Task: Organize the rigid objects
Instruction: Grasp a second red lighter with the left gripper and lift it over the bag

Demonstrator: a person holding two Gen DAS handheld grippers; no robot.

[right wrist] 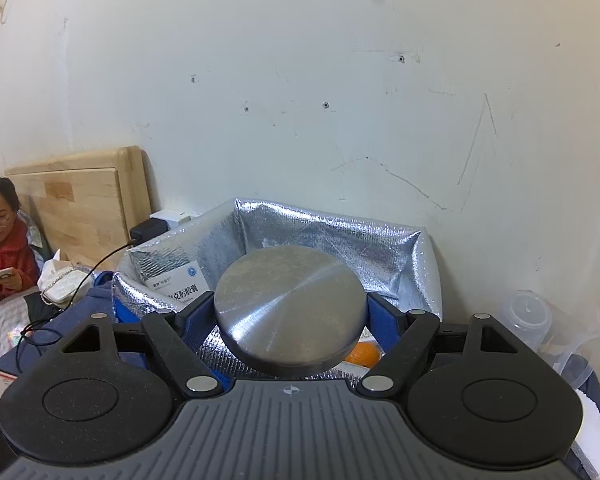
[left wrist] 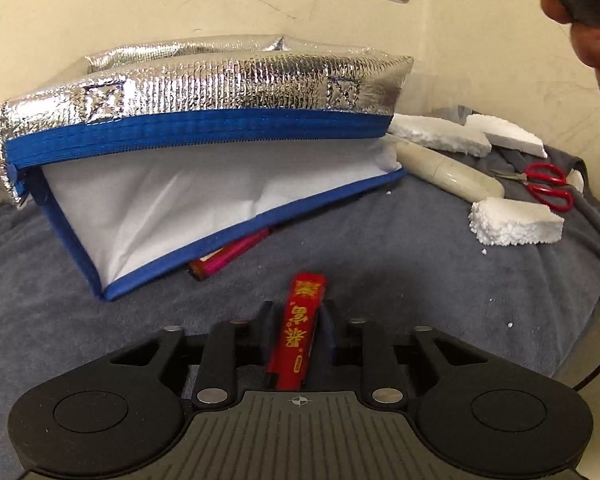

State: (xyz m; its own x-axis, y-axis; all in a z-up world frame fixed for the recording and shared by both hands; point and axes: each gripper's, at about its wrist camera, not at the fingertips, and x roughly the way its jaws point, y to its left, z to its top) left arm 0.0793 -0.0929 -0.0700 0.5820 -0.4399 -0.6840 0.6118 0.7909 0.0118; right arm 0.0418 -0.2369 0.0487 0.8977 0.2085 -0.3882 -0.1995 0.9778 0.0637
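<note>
The left gripper (left wrist: 298, 334) pinches a red printed box (left wrist: 299, 330) above the grey cloth (left wrist: 400, 280), near the insulated bag (left wrist: 204, 92). The right gripper (right wrist: 290, 312) clamps a round metal tin (right wrist: 290, 312) over the open bag's foil interior (right wrist: 332, 232).

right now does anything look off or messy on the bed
Yes. Broken white foam chunks lie scattered on the grey blanket, with crumbs shed around them. The insulated bag is also sitting tilted on a pink tube wedged under its front edge.
</note>
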